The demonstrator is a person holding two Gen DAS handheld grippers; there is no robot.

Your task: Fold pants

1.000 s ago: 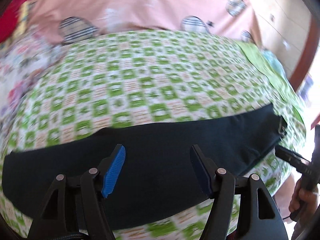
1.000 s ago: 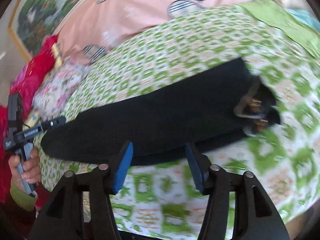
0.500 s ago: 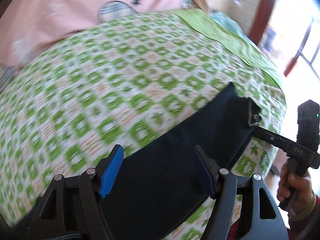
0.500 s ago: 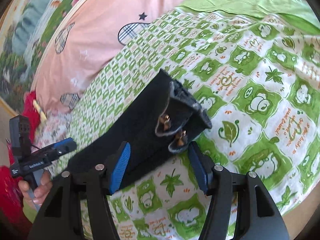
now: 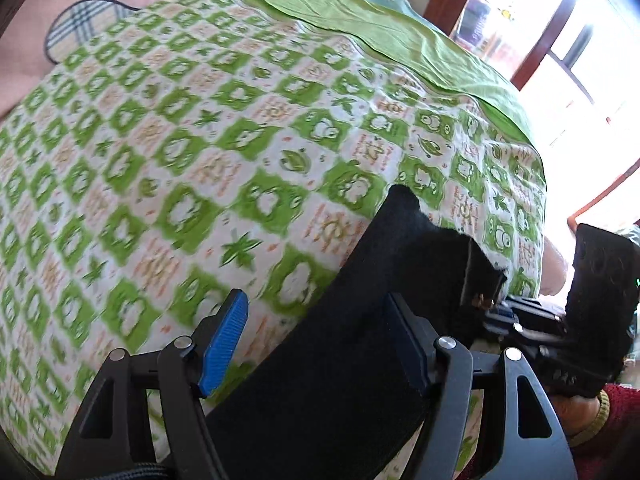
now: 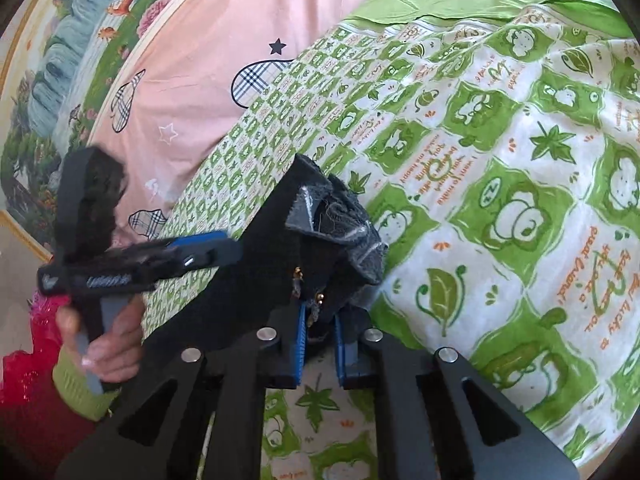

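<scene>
Dark folded pants lie in a long strip on the green-patterned bedsheet. My left gripper hangs above the strip near its waist end. Its jaws stand wide and are closing slightly, with the pants' edge below the gap and the pads off the cloth. My right gripper is shut on the waistband of the pants, where the brass buttons show. The right gripper also appears at the waist end in the left wrist view. In the right wrist view the left gripper hovers over the pants, held by a hand.
A pink quilt with plaid hearts lies at the far side of the bed. A plain green sheet covers the far right part. The bed's edge drops off near a bright window. A painted wall panel stands behind.
My right gripper has moved onto the waistband and shut on it. My left gripper has swept along the pants toward the waist end, rolling and tilting down, and stayed open.
</scene>
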